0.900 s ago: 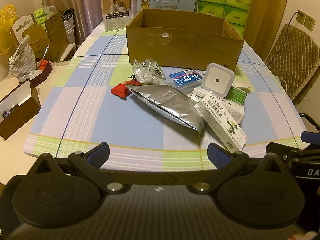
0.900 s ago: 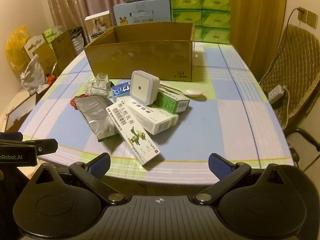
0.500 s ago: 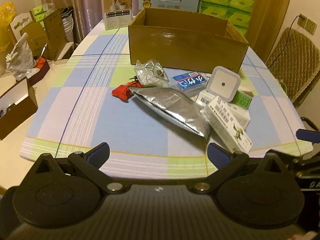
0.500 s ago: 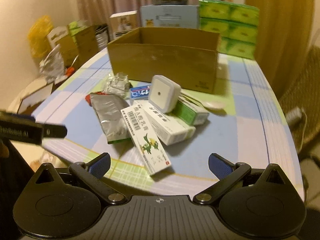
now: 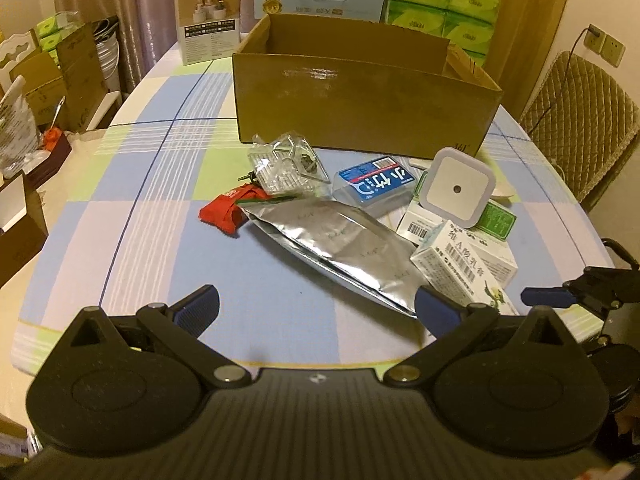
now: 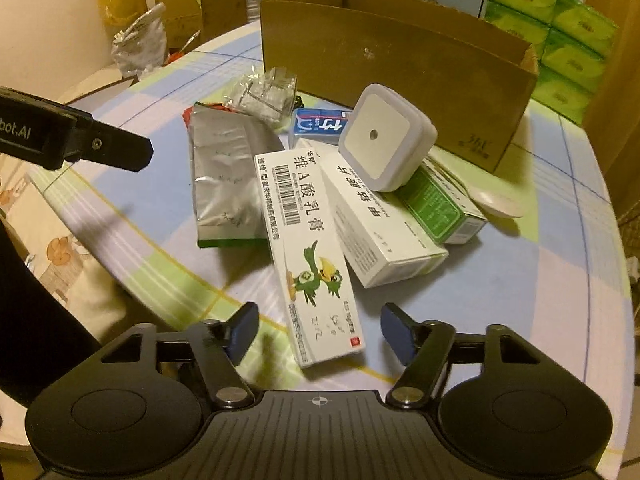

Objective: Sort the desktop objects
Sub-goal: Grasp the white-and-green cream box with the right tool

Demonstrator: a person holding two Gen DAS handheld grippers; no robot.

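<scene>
A: Item one: right gripper (image 6: 318,330), jaws wide, empty, straddling the near end of the long white carton (image 6: 310,248) at lower centre of the right wrist view.

B: Risk there?

A: The carton overlaps the silver pouch (image 6: 222,172) and leans on a second white carton (image 6: 378,216). Lifting it could drag both, I'd judge.

B: Item two?

A: White square night light (image 6: 384,138), perched tilted atop the cartons and a green box (image 6: 434,204). Likely to topple once anything beneath shifts.

B: Left gripper (image 5: 316,306)?

A: Wide, empty, above the tabletop (image 5: 132,240) short of the pouch. The cardboard box (image 5: 360,92), upper centre, awaits; its tall front wall could catch a low carry.
</scene>
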